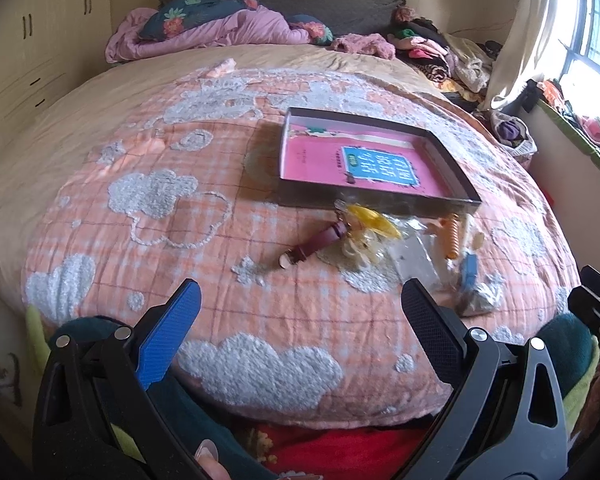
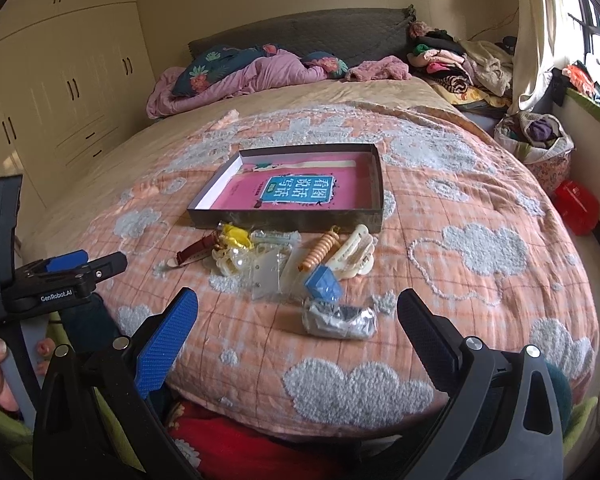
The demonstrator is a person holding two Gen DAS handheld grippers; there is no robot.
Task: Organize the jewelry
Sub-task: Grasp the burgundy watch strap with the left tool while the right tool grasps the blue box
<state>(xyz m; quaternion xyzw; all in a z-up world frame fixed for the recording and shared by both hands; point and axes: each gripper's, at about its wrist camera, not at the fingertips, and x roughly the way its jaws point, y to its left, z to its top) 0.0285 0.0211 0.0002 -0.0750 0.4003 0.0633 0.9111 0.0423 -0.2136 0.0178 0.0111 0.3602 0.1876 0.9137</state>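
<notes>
A shallow dark box with a pink book inside lies on the orange quilt; it also shows in the left wrist view. In front of it lies a pile of small items: a maroon watch strap, a yellow clip, clear plastic bags, an orange spiral tie, a cream hair claw, a small blue box and a silvery wrapped bundle. My right gripper is open and empty, just short of the bundle. My left gripper is open and empty, near the strap.
The bed's near edge drops to red cloth. Pillows and a purple blanket lie at the head. Piled clothes sit at the far right. Wardrobes stand left. A bag and a red object sit beside the bed.
</notes>
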